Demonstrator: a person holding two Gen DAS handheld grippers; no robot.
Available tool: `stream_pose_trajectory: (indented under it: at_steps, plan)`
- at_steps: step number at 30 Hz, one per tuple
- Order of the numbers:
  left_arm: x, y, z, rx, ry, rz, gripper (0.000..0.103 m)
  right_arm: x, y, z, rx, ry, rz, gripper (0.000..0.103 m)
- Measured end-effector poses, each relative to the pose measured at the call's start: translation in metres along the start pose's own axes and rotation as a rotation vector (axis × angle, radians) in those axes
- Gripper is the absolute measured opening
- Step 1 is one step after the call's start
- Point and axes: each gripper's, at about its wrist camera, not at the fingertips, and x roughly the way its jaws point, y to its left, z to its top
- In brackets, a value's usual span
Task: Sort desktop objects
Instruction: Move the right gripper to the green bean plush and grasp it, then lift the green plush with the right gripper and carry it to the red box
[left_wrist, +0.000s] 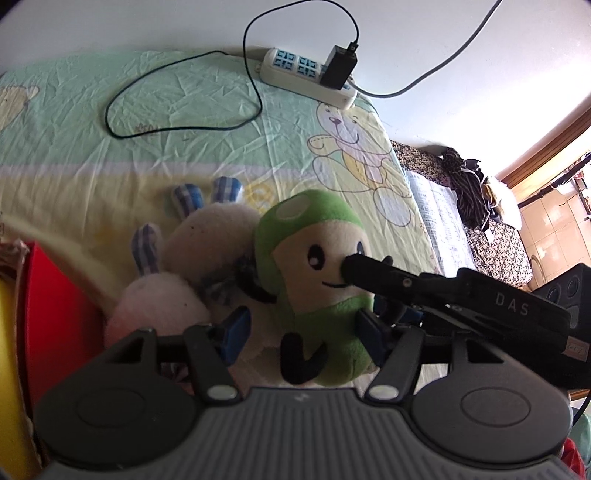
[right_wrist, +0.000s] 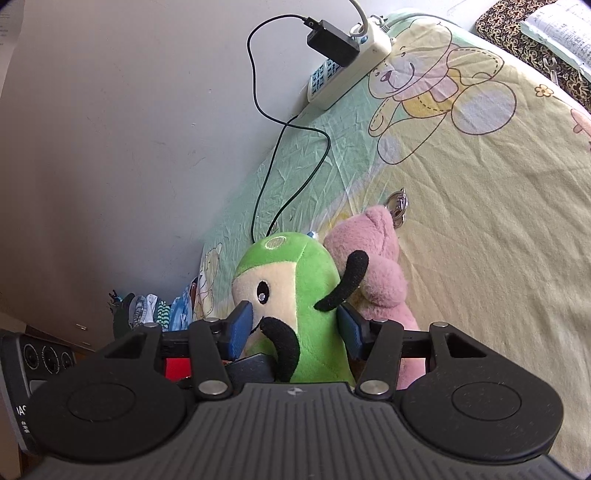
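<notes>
A green mushroom plush (left_wrist: 317, 236) stands on the bear-print sheet (left_wrist: 110, 155), leaning on a white bunny plush (left_wrist: 210, 236) with checked ears. My right gripper (right_wrist: 295, 325) is shut on the green plush (right_wrist: 280, 254), its blue pads pressing the face and side. One of its black fingers (left_wrist: 373, 275) crosses the plush's face in the left wrist view. My left gripper (left_wrist: 303, 328) straddles the plush's lower body. Its right pad touches the green body, while its left pad stands off it against white fur. A pink bear plush (right_wrist: 380, 280) lies just behind.
A white power strip (left_wrist: 306, 72) with a black charger (left_wrist: 338, 66) sits at the wall, and its cable (left_wrist: 184, 127) loops over the sheet. A red box (left_wrist: 55, 314) stands at the left. Patterned bedding and clothes (left_wrist: 469, 192) lie to the right.
</notes>
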Motion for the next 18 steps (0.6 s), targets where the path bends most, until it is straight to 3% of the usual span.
stream_pose_trajectory:
  at_steps: [10,18]
  plan:
    - [-0.013,-0.014,-0.012,0.04,0.011,-0.042,0.055,-0.017,0.008,-0.014,-0.01,0.036,0.003,0.045]
    - [-0.031,-0.03,-0.039,0.121,0.005,-0.045,0.054,-0.041,0.016,-0.038,-0.013,0.022,-0.018,0.044]
